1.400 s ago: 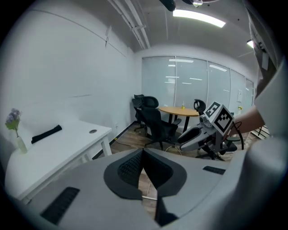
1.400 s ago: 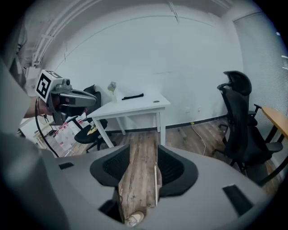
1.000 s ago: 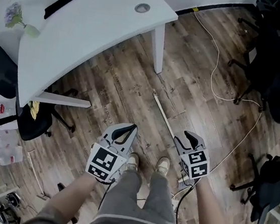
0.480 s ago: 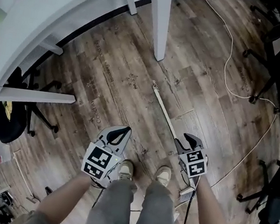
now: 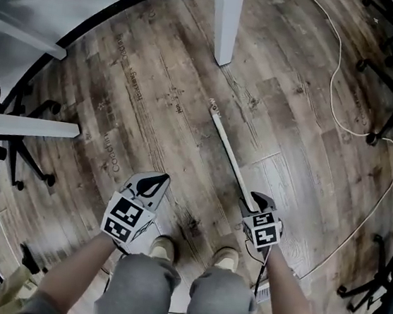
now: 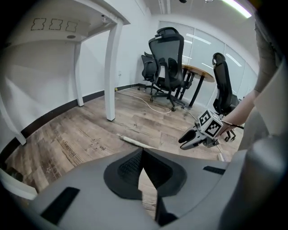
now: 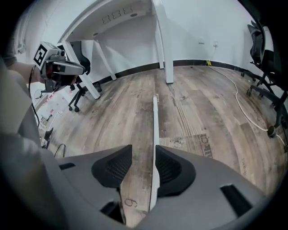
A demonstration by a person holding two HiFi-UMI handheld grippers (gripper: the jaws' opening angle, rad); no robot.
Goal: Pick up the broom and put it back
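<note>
The broom (image 5: 229, 153) lies with its handle running from near the desk leg (image 5: 226, 21) back between the jaws of the right gripper (image 5: 254, 199), which are wide but just closing. I'd centre it before pinching. The left gripper (image 5: 152, 179) is closed and empty.

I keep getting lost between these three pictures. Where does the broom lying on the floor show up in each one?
Head view: the broom lies slanted at centre, its lower part reaching the right gripper.
Left gripper view: the broom lies mid-frame on the floor, just above the jaws.
Right gripper view: the broom runs up the centre from between the open jaws.
Shared landmark: the white table leg beyond the broom's tip.
</note>
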